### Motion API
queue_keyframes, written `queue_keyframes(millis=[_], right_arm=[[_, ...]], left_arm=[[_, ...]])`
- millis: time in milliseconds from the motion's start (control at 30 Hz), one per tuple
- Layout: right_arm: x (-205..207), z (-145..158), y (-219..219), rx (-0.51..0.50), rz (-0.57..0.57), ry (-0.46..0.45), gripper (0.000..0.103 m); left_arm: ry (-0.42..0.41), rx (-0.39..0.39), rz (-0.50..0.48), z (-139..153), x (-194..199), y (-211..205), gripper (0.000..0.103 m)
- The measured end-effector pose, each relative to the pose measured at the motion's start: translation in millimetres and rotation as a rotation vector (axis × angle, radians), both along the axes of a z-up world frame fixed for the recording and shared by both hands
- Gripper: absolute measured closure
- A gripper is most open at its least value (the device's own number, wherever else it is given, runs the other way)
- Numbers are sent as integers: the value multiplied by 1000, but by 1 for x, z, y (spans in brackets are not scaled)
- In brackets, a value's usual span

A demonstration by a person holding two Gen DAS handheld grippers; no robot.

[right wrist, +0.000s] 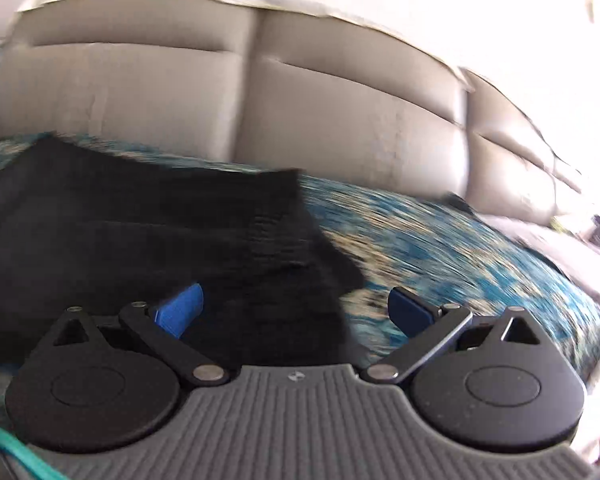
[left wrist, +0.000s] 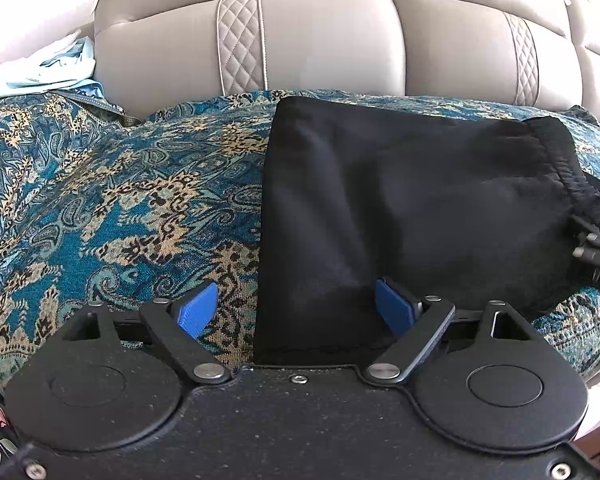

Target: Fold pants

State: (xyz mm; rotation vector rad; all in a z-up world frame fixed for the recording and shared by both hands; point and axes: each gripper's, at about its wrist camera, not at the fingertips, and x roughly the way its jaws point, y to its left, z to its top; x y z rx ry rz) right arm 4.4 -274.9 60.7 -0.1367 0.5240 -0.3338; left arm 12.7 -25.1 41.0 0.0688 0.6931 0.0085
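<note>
Black pants (left wrist: 400,200) lie folded into a compact block on a blue and gold paisley bedspread (left wrist: 100,200), waistband and drawstrings toward the right. My left gripper (left wrist: 296,310) hovers over the pants' near left corner with its blue pads wide apart; the left edge of the cloth runs between them, untouched. In the right wrist view, which is blurred, the pants (right wrist: 140,232) fill the left half. My right gripper (right wrist: 296,312) is open above their right edge, with cloth under the left pad and bedspread (right wrist: 440,248) under the right one.
A beige padded headboard (left wrist: 320,48) rises behind the bed and shows too in the right wrist view (right wrist: 260,100). Light blue clothing (left wrist: 48,68) is heaped at the far left. Another gripper's black tip (left wrist: 596,244) pokes in at the right edge.
</note>
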Motion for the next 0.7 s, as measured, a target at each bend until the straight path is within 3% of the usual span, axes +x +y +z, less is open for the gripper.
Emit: queue_keyframes(millis=[100, 267, 400, 567, 700], right_arm=[[5, 6, -12, 45, -20, -10, 0], [24, 30, -32, 88, 70, -57, 0], [55, 42, -63, 203, 120, -60, 0], [105, 29, -95, 356, 193, 89, 0], [128, 19, -105, 427, 269, 148, 0]], left_arm=[[4, 10, -6, 5, 6, -2, 19], [-51, 29, -9, 20, 35, 3, 19], [-53, -68, -2, 29, 75, 15, 21], [14, -222, 16, 31, 124, 40, 39], [54, -275, -8, 27, 147, 56, 48]])
